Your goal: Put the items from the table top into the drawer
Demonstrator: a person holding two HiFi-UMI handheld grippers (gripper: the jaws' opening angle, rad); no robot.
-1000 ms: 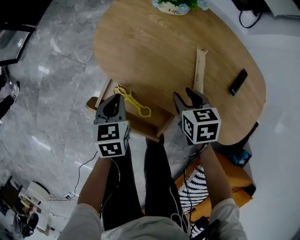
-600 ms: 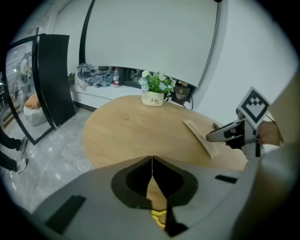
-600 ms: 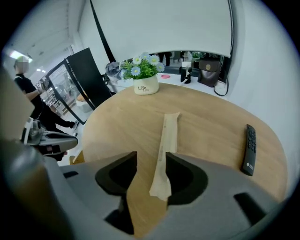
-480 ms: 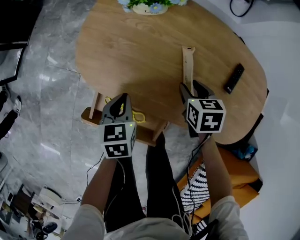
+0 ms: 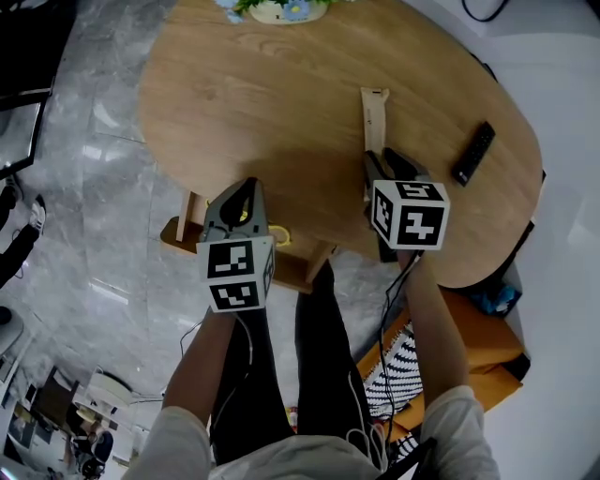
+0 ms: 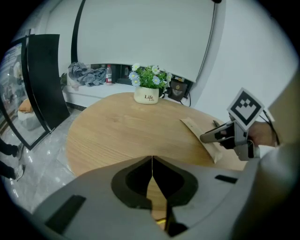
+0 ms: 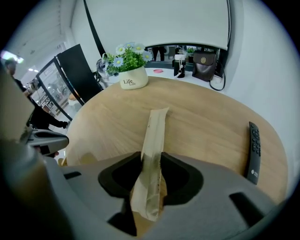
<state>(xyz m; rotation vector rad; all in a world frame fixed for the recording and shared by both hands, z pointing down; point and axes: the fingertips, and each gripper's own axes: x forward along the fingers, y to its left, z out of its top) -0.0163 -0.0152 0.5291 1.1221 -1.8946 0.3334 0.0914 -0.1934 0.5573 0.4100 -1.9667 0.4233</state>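
Observation:
A long brown paper packet (image 5: pixel 375 117) lies on the round wooden table (image 5: pixel 262 103). My right gripper (image 5: pixel 386 161) is tilted down over its near end. In the right gripper view the packet (image 7: pixel 155 131) runs between the jaws of the right gripper (image 7: pixel 152 157), which are closing and meet its two edges. A black remote (image 5: pixel 474 154) lies to the right of it. My left gripper (image 5: pixel 246 187) hangs over the open drawer (image 5: pixel 183 230), shut and empty, its tips (image 6: pixel 152 164) pressed together. A yellow looped tool (image 5: pixel 281 236) lies in the drawer, mostly hidden by the left gripper.
A white pot of flowers (image 5: pixel 277 9) stands at the table's far edge. The person's legs are under the drawer's front. A grey stone floor lies to the left, and a striped and orange cushion (image 5: pixel 403 366) sits low on the right.
Both grippers have moved forward over the table's near edge. The right one now straddles the packet's near end, and the left one covers more of the yellow tool.

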